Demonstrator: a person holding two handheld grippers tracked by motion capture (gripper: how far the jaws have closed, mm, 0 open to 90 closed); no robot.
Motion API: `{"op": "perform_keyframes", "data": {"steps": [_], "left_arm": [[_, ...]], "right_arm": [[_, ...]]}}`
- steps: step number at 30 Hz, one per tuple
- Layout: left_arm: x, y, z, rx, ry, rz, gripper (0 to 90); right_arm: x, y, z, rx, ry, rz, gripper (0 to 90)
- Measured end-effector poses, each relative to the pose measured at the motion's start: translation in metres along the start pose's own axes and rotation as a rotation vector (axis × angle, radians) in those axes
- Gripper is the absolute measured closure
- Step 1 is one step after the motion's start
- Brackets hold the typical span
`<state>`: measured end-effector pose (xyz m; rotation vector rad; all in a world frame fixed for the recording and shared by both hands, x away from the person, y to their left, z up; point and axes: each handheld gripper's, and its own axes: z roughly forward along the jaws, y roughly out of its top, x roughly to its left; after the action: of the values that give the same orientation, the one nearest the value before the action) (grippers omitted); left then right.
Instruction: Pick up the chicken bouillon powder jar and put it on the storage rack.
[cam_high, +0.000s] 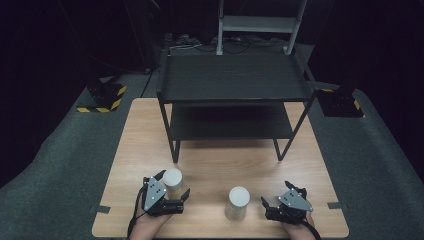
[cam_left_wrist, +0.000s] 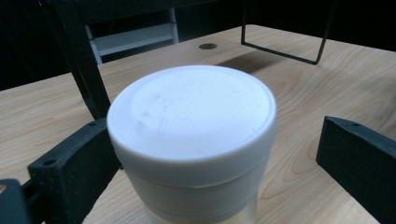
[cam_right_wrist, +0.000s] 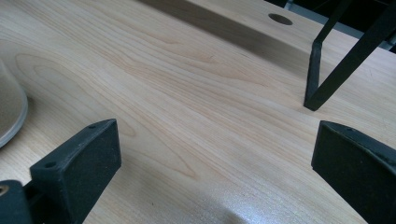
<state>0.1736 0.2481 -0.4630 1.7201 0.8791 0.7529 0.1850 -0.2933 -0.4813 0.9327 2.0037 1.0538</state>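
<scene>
Fingers of left gripper (cam_high: 172, 192) gape around jar (cam_left_wrist: 191, 140); right gripper (cam_high: 276, 197) spread over bare table (cam_right_wrist: 196, 107).

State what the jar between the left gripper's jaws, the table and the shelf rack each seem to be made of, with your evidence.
Jar: lid looks like matt white plastic, smooth with faint scuffs; the body below seems translucent, plastic or glass.
Table: light wood or wood-look laminate, with visible grain and a slight sheen.
Shelf rack: thin black legs, probably painted metal; dark matt shelves, material unclear.

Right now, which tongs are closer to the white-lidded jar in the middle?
Right. The right tongs sit just beside the middle jar, open and apart from it. The left tongs are farther off, around the other jar.
</scene>
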Motion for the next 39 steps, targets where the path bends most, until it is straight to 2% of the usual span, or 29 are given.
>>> {"op": "perform_keyframes", "data": {"steps": [4, 7, 9, 14, 18, 29, 34, 39], "left_arm": [[0.001, -0.008, 0.0, -0.017, 0.01, -0.024, 3.8], [0.003, -0.013, -0.002, -0.04, 0.007, -0.037, 10.4], [0.002, -0.014, -0.003, -0.041, 0.012, -0.028, 15.0], [0.003, -0.017, -0.004, -0.044, 0.009, -0.039, 24.0], [0.005, -0.019, -0.007, -0.048, 0.011, -0.063, 32.6], [0.008, -0.017, -0.007, -0.038, 0.001, -0.072, 34.3], [0.011, -0.009, -0.008, -0.023, -0.004, -0.088, 34.4], [0.012, 0.004, -0.012, -0.028, -0.009, -0.08, 34.4]], "right_arm": [[0.0, 0.0, 0.0, 0.001, 0.002, 0.001, 0.7], [0.0, 0.0, 0.0, 0.001, 0.003, -0.002, 0.7], [0.0, 0.0, 0.0, 0.001, 0.003, -0.002, 0.7], [0.0, 0.0, 0.0, 0.003, 0.002, -0.001, 0.7], [0.0, 0.0, 0.0, 0.002, 0.003, -0.002, 0.7], [0.0, 0.001, 0.0, 0.003, 0.003, -0.001, 0.7], [-0.001, 0.0, 0.0, 0.002, 0.004, 0.005, 0.7], [-0.001, 0.0, 0.0, 0.001, 0.004, 0.005, 0.7]]}}
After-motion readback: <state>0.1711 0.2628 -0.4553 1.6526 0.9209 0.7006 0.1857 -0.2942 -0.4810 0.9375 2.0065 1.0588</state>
